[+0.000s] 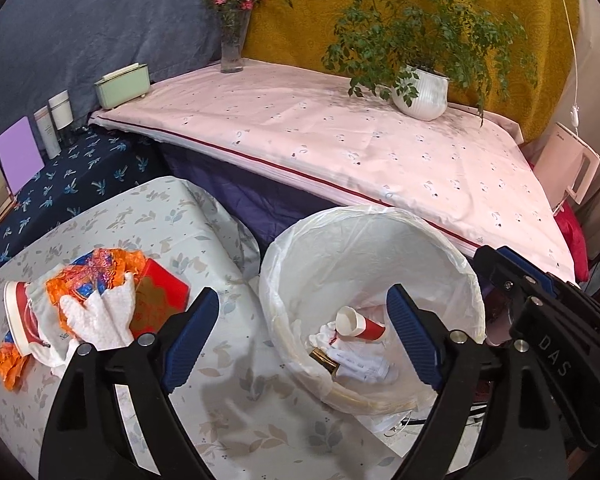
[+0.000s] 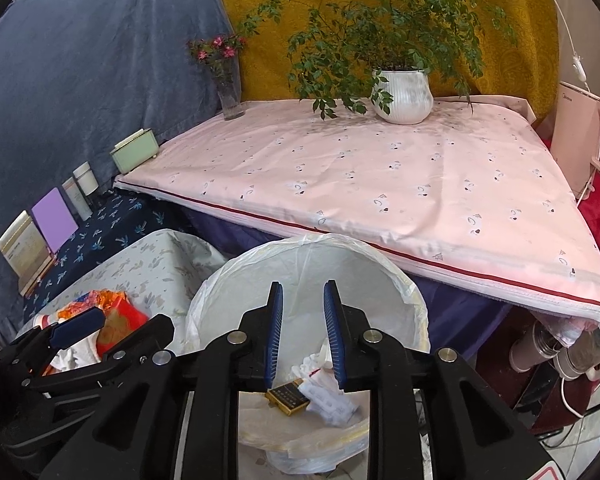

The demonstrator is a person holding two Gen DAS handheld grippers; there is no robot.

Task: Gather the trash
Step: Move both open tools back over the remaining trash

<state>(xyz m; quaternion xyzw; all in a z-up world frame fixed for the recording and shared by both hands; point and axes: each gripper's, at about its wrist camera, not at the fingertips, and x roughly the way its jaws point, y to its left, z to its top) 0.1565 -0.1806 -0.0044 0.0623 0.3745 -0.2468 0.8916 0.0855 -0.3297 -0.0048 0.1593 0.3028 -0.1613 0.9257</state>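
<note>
A round bin with a white plastic liner [image 1: 440,248] [image 2: 388,268] stands beside a low table. Inside lie a red-and-white paper cup [image 1: 360,325], crumpled white paper [image 1: 360,368] [image 2: 332,400] and a small black-and-gold box [image 2: 288,398]. My left gripper [image 1: 304,336] is open and empty, straddling the bin's near-left rim. My right gripper [image 2: 303,332] hangs over the bin, jaws a little apart with nothing between them; it also shows in the left wrist view [image 1: 540,300]. On the low table lie more trash: orange-blue wrappers [image 1: 96,272], white tissue [image 1: 100,316], a red box [image 1: 160,296] and a tipped red-white cup [image 1: 18,312].
A pink-clothed table [image 1: 340,140] behind the bin carries a potted plant [image 1: 420,92], a flower vase [image 1: 232,48] and a green tissue box [image 1: 122,84]. A dark blue shelf [image 1: 80,176] at left holds bottles and cards. A white kettle [image 2: 588,136] stands at right.
</note>
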